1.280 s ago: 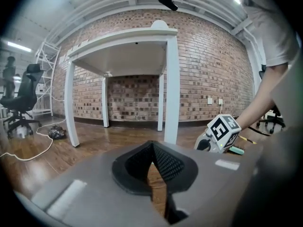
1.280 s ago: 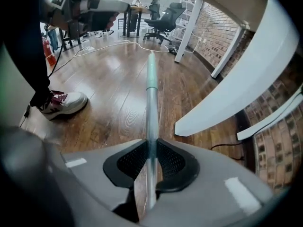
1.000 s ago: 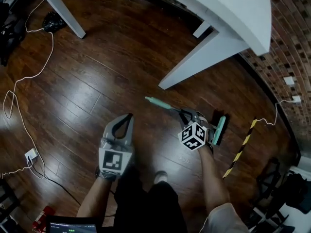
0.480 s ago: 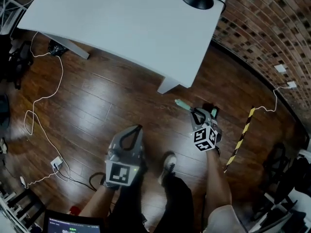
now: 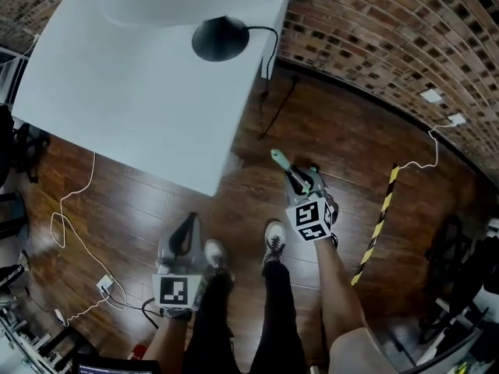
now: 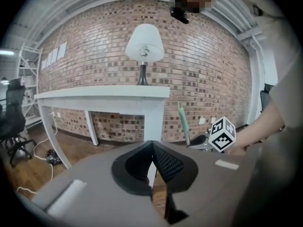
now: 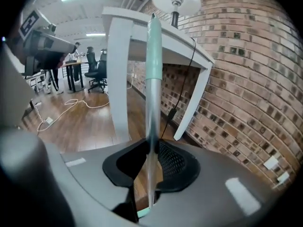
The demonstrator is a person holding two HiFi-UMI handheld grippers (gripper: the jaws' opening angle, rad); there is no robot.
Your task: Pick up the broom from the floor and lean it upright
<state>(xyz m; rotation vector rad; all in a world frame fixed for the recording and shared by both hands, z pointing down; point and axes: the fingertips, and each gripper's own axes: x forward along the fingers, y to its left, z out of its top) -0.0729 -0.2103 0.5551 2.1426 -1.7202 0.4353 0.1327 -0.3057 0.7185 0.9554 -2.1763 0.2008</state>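
Note:
The broom's handle (image 7: 152,79), silver with a mint-green grip at its upper end, stands nearly upright in the right gripper view. My right gripper (image 7: 150,167) is shut on it low on the shaft. In the head view the green grip (image 5: 278,160) pokes out past the right gripper (image 5: 299,179), near the corner of the white table; the broom's head is hidden beneath the gripper and hand. My left gripper (image 5: 189,223) hangs to the left over the floor, shut with nothing in it. In the left gripper view its jaws (image 6: 152,148) meet, and the handle (image 6: 182,122) shows to the right.
A white table (image 5: 132,107) with a black lamp base (image 5: 221,37) lies ahead on the left. A brick wall (image 5: 374,37) curves behind. A yellow-black striped strip (image 5: 376,224) lies on the wood floor to the right. White cables (image 5: 66,224) trail at the left.
Both grippers have come up from the floor. The broom went from lying low on the boards to standing nearly upright in the right gripper. The view has swung toward the table and wall.

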